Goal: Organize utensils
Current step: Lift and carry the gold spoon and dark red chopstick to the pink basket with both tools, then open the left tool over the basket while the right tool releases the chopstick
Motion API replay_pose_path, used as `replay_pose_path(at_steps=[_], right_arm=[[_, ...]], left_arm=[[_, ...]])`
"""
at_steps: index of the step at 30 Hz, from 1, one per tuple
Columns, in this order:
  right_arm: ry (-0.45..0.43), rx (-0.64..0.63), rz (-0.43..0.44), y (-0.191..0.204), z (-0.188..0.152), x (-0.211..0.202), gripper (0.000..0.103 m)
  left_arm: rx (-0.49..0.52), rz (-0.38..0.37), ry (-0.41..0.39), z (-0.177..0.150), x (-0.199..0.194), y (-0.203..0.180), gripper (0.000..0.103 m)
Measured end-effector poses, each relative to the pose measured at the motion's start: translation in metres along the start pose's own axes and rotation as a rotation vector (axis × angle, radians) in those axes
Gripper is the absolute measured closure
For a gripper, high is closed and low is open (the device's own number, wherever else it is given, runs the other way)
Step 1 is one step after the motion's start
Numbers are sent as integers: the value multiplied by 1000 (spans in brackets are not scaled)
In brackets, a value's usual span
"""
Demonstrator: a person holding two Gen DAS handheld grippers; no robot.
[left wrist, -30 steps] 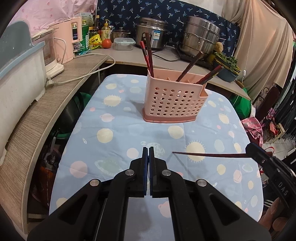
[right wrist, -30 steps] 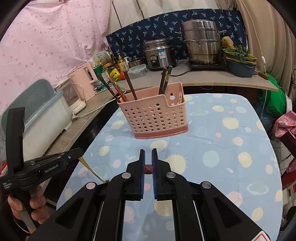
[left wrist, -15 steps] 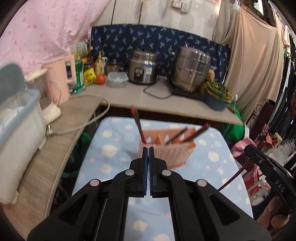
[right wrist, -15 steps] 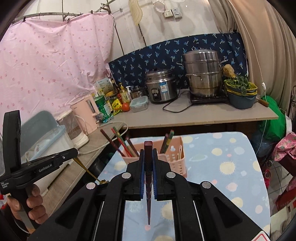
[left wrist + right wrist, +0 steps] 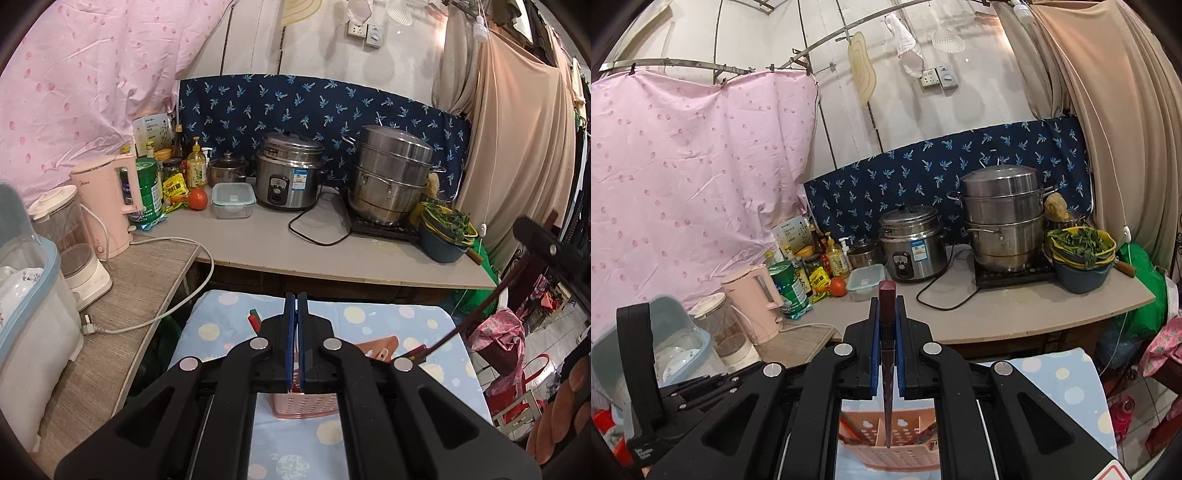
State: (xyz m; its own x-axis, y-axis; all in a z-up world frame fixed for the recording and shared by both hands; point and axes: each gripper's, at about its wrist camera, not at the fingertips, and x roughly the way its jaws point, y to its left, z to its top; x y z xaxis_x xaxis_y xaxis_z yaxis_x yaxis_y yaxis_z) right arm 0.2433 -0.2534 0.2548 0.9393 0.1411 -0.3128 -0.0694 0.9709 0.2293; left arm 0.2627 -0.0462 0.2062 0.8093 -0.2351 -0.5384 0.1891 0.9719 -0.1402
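Note:
A pink perforated utensil basket (image 5: 306, 400) stands on the patterned tablecloth, mostly hidden behind my left gripper (image 5: 294, 306); it also shows in the right wrist view (image 5: 894, 439). My right gripper (image 5: 887, 306) is shut on a dark red chopstick (image 5: 887, 369) that hangs point down over the basket. The same chopstick (image 5: 476, 314) slants toward the basket in the left wrist view. My left gripper's jaws are nearly together, with a thin utensil between them in the earlier right wrist frames. Red chopstick ends (image 5: 255, 319) stick up from the basket.
A counter (image 5: 369, 254) behind the table holds a rice cooker (image 5: 290, 173), a steamer pot (image 5: 391, 173), a pink kettle (image 5: 110, 203), bottles, a tomato and a lidded box. A dish bin (image 5: 22, 295) stands at left. A cable (image 5: 177, 288) hangs off the counter.
Both grippers have risen and tilted up, so the basket has dropped to the bottom of both views. The chopstick in my right gripper has turned from end-on to hanging point down over the basket.

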Motion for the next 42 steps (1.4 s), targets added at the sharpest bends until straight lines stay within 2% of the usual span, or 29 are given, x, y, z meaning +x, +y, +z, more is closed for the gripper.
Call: replay_pose_path(at_steps=[4, 9, 13, 21, 24, 26, 29, 37, 42], right_arm=[[55, -5, -15, -1, -9, 35, 96], [142, -11, -20, -4, -36, 72, 96], [187, -16, -26, -7, -56, 89, 96], [248, -33, -22, -10, -71, 109, 95], [241, -28, -24, -12, -72, 106, 91], [233, -20, -23, -14, -71, 102, 91], [227, -15, -16, -16, -68, 95, 90], [230, -30, 6, -12, -80, 58, 74], [244, -30, 6, -13, -98, 30, 71]], left_arm=[[-6, 3, 31, -3, 18, 0, 102], [-4, 19, 68, -12, 41, 1, 102], [-10, 24, 100, -18, 58, 3, 102], [-12, 48, 128, -27, 82, 4, 102], [-12, 54, 116, -29, 85, 4, 101], [-10, 67, 111, -30, 85, 3, 93], [-5, 79, 89, -30, 79, 2, 74], [9, 113, 59, -34, 53, -2, 71], [9, 132, 60, -46, 34, -3, 70]])
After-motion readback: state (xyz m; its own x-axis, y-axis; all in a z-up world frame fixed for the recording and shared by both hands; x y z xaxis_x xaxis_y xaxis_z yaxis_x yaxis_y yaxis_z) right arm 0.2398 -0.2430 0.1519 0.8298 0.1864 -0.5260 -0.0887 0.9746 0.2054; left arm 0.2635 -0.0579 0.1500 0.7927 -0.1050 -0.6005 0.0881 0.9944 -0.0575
